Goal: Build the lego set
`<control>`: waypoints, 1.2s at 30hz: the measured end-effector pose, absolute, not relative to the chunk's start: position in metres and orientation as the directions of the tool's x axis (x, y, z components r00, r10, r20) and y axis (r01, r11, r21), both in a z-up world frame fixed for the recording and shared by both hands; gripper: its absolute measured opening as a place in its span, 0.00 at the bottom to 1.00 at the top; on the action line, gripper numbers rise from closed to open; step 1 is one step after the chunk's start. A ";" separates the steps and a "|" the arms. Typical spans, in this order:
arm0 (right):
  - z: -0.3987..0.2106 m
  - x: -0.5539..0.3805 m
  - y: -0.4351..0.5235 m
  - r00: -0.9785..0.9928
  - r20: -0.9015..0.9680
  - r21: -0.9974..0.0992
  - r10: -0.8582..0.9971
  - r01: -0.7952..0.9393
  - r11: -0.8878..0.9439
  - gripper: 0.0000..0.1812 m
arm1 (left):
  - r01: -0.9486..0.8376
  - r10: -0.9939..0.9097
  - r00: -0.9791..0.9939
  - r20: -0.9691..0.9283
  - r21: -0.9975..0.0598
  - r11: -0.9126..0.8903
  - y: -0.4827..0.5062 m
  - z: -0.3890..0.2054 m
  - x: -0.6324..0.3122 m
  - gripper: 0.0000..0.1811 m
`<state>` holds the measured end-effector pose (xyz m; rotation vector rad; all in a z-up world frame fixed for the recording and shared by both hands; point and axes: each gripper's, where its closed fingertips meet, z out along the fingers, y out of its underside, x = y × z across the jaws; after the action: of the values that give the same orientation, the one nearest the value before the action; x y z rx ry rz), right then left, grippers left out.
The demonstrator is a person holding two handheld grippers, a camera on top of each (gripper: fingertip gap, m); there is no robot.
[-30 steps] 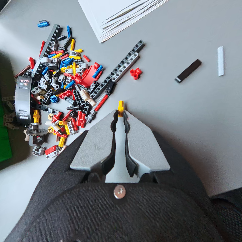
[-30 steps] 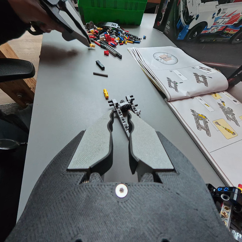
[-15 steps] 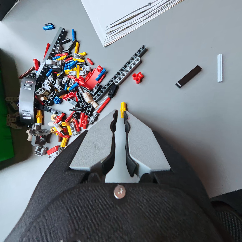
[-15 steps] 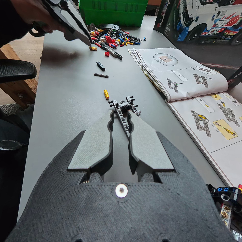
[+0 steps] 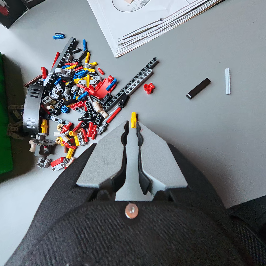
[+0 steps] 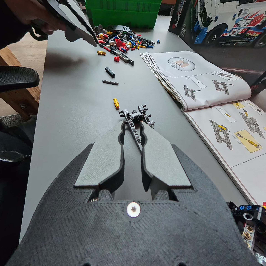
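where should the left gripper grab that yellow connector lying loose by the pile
Take the yellow connector across its middle collar, coming straight down with the left gripper open. It lies flat on the table, apart from the pile, long axis in line with the fingers, so its sides are free.

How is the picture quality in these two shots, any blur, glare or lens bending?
Left wrist view: sharp on the heap of mixed coloured plastic bricks; pale glare on the grey table at left. Right wrist view: wide-angle bending curves the table edges; the left tool far off looks slightly smeared and casts a soft shadow; the grey beam frame is crisp.
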<state>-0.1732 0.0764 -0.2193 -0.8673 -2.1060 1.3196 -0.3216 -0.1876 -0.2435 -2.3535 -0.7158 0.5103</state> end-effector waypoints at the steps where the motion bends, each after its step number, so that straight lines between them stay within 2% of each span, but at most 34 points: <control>1: -0.219 -0.173 0.076 -0.670 0.081 -0.912 0.738 0.249 0.325 0.09 | 0.362 0.602 0.779 -0.175 -0.657 -0.661 -0.187 -0.243 -0.321 0.04; 6: -0.214 -0.173 0.078 -0.656 0.096 -0.923 0.748 0.222 0.314 0.07 | 0.366 0.611 0.774 -0.166 -0.670 -0.646 -0.190 -0.242 -0.322 0.03; 14: -0.216 -0.176 0.081 -0.639 0.095 -0.919 0.764 0.239 0.314 0.11 | 0.386 0.622 0.775 -0.114 -0.694 -0.608 -0.191 -0.239 -0.315 0.03; 20: -0.244 -0.181 0.072 -0.682 0.181 -0.819 0.709 0.295 0.493 0.16 | 0.260 0.484 0.865 -0.130 -0.709 -0.655 -0.142 -0.226 -0.286 0.03; 22: -0.254 -0.183 0.072 -0.690 0.230 -0.773 0.686 0.299 0.560 0.13 | 0.219 0.446 0.880 -0.161 -0.697 -0.682 -0.128 -0.225 -0.282 0.04; 25: -0.264 -0.185 0.075 -0.693 0.283 -0.720 0.663 0.303 0.624 0.14 | 0.209 0.420 0.897 -0.140 -0.704 -0.679 -0.115 -0.224 -0.277 0.03; 27: -0.264 -0.186 0.074 -0.699 0.288 -0.717 0.654 0.295 0.631 0.13 | 0.219 0.418 0.901 -0.120 -0.706 -0.674 -0.111 -0.227 -0.275 0.03; 29: -0.265 -0.184 0.073 -0.713 0.276 -0.715 0.644 0.296 0.634 0.03 | 0.232 0.422 0.900 -0.108 -0.702 -0.673 -0.112 -0.231 -0.274 0.03; 36: -0.256 -0.165 0.076 -0.699 0.332 -0.717 0.634 0.250 0.651 0.02 | 0.267 0.444 0.892 -0.088 -0.689 -0.674 -0.124 -0.240 -0.270 0.03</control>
<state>-0.1653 0.0756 -0.2563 -0.6841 -2.2946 0.8782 -0.2701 -0.1237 -0.2398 -2.3439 -0.5073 0.3237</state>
